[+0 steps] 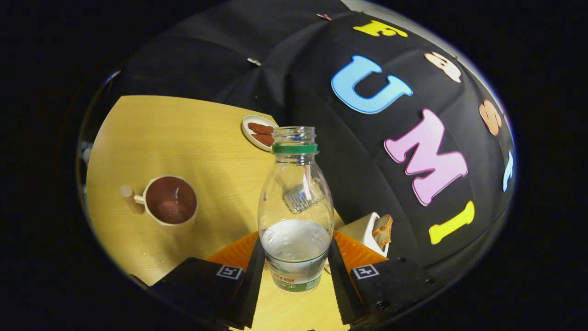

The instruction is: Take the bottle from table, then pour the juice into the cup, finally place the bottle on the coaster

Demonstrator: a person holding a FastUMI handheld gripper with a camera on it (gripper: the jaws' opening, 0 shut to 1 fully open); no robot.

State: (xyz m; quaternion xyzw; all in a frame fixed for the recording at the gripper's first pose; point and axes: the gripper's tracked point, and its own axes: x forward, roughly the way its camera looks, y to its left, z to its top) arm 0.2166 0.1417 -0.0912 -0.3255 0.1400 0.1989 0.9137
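Observation:
A clear plastic bottle point(295, 211) with a green neck ring and no cap stands upright between my two fingers, about a third full of clear liquid. My gripper point(296, 266) is shut on the bottle's lower body, both black fingers pressing its sides. An orange ribbed coaster point(353, 250) lies right behind the bottle's base, showing on both sides of it. A beige cup point(171, 200) with a dark brown inside and a handle pointing away from the bottle sits on the yellow table point(183, 138), off to the left of the fingers.
A small white dish with brown cookies point(260, 132) sits at the table's far edge beyond the bottle. A white toaster with a slice of bread point(374, 232) stands just right of the coaster, near the black cloth wall.

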